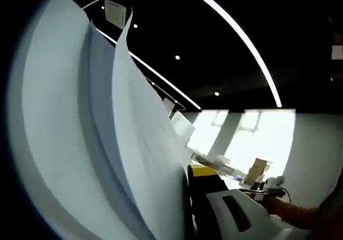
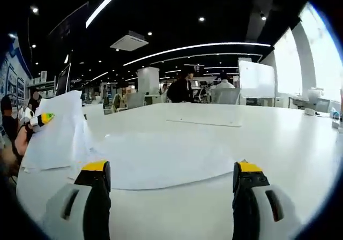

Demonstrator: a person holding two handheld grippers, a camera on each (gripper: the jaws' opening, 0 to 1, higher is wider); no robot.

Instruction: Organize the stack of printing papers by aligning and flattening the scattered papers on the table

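Right gripper view: right gripper (image 2: pixel 170 189), white body with black jaws and yellow tips, rises from 6 o'clock. Jaws stand wide apart, nothing between them. Both tips hover over the white tabletop (image 2: pixel 278 143), just short of a large thin white sheet of paper (image 2: pixel 161 162) lying flat ahead of them at 12 o'clock from the tips. Sheet's near edge curves between the two jaws; cannot tell whether the tips touch it.

At 9 o'clock, the left gripper (image 2: pixel 44 118) shows a yellow tip against a raised sheaf of white printing papers (image 2: pixel 56 133), held up on edge off the table, lower edge near or on the tabletop. A person's hand (image 2: pixel 21 138) sits just behind that gripper. Farther out toward 12 o'clock, a second flat pale sheet (image 2: pixel 203 122) lies on the table, well apart from the near one. Beyond the table: a seated person in dark clothing (image 2: pixel 179 90), a white board (image 2: pixel 257 79), long ceiling light strips (image 2: pixel 187 48).

Left gripper view: one black jaw with a yellow tip (image 1: pixel 206 171) shows at 5 o'clock, pressed against the white papers (image 1: pixel 96 143), which stand close to the lens from 7 to 11 o'clock, fanned into several curling layers. The other jaw is hidden behind the paper; the sheaf looks clamped. A hand (image 1: pixel 292 213) shows at 4 o'clock. Bright window (image 1: pixel 257 138) behind.
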